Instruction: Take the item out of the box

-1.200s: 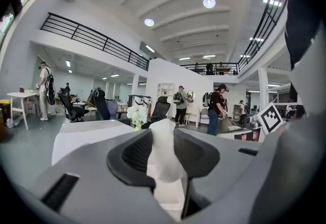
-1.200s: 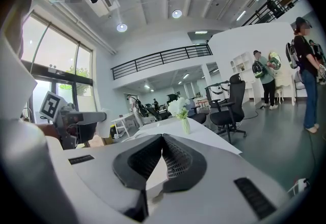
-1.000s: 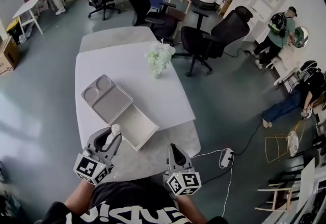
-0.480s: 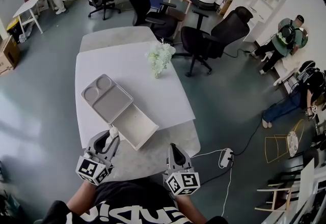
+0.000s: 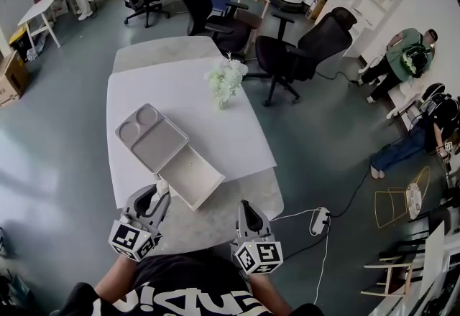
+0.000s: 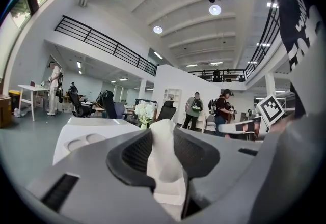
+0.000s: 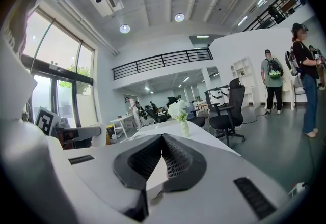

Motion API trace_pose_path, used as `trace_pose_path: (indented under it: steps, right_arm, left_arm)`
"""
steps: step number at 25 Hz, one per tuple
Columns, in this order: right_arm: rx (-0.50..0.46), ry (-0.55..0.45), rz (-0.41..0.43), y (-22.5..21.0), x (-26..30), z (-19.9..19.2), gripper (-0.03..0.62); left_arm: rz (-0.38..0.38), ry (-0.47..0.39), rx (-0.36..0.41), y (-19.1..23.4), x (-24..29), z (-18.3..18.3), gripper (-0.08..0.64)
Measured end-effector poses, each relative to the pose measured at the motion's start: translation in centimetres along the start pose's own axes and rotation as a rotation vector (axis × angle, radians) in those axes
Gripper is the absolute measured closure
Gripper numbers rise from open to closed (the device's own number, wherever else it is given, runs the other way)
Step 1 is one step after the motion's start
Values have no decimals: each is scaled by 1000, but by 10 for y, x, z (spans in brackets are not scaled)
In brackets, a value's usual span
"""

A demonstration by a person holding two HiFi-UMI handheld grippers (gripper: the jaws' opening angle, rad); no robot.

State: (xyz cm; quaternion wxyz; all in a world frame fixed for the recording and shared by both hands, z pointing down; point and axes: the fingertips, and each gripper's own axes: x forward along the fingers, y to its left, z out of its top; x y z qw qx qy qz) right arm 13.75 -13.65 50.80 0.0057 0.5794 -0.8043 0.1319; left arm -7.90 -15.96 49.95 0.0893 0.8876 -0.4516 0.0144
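On the white bench (image 5: 215, 121) the open box (image 5: 195, 179) looks empty. The pale item (image 5: 162, 184) stands upright, pinched in the left claw (image 5: 158, 194) just beside the box's near-left corner. The right claw (image 5: 246, 211), pressed together and empty, hangs farther off.

Table (image 5: 215, 128): bears box and flowers
Box (image 5: 192, 178): on near-left part of table; its lid (image 5: 152, 138) adjoins it at 11 o'clock
Flowers (image 5: 226, 82): 1 o'clock of box, well apart
Left gripper (image 5: 159, 191): 8 o'clock of box, just beside it; item (image 5: 162, 184) between its jaws
Right gripper (image 5: 245, 207): 4 o'clock of box, over table's near edge
Chairs (image 5: 302, 49): on floor behind table, 1 o'clock
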Motion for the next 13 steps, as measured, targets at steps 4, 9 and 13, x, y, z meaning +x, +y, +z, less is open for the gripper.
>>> trace_pose_path:
  steps: [4, 9, 13]
  right_arm:
    - [-2, 2, -1, 0, 0, 0, 571]
    - [-3, 3, -2, -2, 1, -1, 571]
    - [-6, 5, 0, -2, 2, -1, 571]
  left_arm:
    - [-2, 9, -1, 0, 0, -1, 425]
    - [1, 13, -11, 1, 3, -4, 425]
    - [-2, 13, -4, 1, 3, -3, 425]
